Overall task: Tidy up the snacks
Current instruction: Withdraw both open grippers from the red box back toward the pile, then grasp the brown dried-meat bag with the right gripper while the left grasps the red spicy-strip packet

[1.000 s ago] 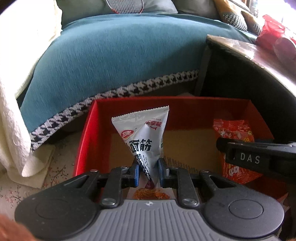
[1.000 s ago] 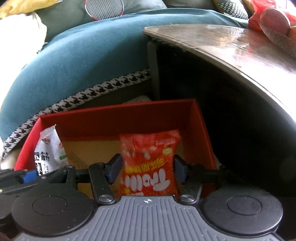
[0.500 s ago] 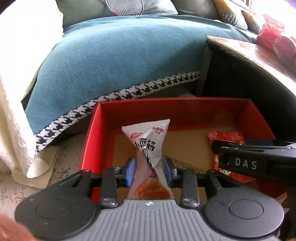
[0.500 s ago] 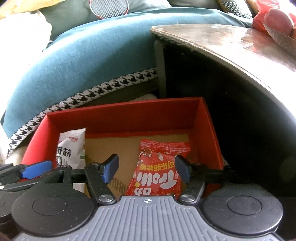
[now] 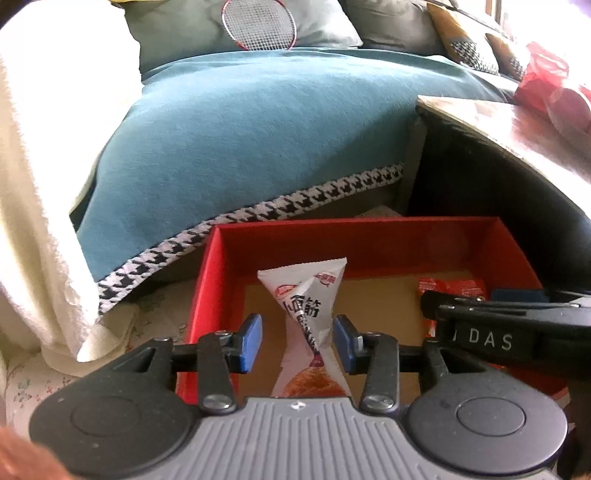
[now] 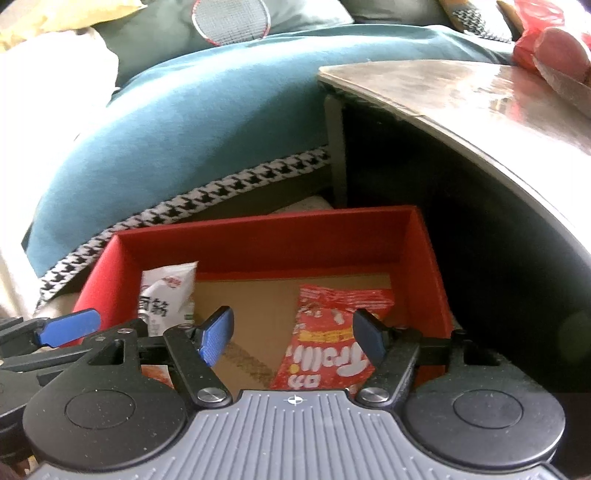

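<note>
Both packets in the red box (image 5: pixel 369 236). Left hand-held gripper (image 5: pixel 297 341) opening, white packet (image 5: pixel 308 302) loose between jaws. Right hand-held gripper (image 6: pixel 293 338) opening over red packet (image 6: pixel 332 332). Next: retract, check for more snacks.

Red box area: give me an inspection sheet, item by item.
Surface: red box with a cardboard floor, beside a dark table.
Job's things: white packet and red packet, both inside the box.
Clutter: red bag on the table.
Grippers: left gripper jaws opening, pads off the white packet; right gripper jaws opening over the red packet.
Cables: nothing seen.
Surroundings: teal sofa cover, racket, white blanket.
</note>
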`<state>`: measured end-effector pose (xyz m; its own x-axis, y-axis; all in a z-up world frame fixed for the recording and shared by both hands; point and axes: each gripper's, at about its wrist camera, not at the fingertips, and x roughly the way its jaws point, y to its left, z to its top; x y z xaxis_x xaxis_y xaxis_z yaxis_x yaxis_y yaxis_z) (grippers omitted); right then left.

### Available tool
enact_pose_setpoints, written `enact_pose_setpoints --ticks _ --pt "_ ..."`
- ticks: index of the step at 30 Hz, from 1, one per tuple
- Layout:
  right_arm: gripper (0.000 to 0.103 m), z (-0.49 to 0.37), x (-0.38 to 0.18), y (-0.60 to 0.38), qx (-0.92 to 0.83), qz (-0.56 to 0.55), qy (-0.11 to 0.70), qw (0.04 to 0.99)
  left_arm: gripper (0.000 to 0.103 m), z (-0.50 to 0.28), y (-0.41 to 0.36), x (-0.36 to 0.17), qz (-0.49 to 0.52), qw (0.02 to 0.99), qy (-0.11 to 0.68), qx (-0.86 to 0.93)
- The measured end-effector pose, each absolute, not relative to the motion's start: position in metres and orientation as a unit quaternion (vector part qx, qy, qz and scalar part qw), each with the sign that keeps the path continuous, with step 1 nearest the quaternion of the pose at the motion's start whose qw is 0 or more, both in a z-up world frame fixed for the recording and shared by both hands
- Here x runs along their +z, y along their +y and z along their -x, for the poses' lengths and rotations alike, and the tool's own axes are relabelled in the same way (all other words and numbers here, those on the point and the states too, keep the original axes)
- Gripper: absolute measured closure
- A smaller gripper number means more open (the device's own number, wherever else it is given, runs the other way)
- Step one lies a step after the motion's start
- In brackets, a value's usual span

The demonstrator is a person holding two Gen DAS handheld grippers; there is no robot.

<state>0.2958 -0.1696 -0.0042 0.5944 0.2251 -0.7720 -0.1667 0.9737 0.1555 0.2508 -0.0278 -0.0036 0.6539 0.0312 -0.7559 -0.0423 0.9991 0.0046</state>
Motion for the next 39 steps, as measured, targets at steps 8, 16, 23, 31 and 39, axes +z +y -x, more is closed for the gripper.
enact_pose_setpoints --ticks 8,16,23,31,39 --pt "0.017 -0.289 -0.004 -0.162 0.156 -0.043 0.462 0.872 0.058 -0.224 -0.005 0.016 0.009 0.917 0.398 0.037" --pt "0.016 -0.266 0.022 -0.17 0.148 -0.05 0.442 0.883 0.058 -0.196 0.026 0.034 0.029 0.92 0.388 0.054" --pt "0.015 -0.23 0.032 -0.153 0.177 -0.048 0.448 0.875 0.057 -0.165 0.039 0.036 0.037 0.916 0.397 0.054" --pt "0.014 -0.192 0.029 -0.14 0.193 -0.049 0.468 0.861 0.049 -0.138 0.039 0.039 0.012 0.918 0.396 0.027" --pt "0.013 -0.17 0.022 -0.137 0.19 -0.042 0.482 0.854 0.049 -0.122 0.042 0.032 -0.008 0.912 0.409 0.024"
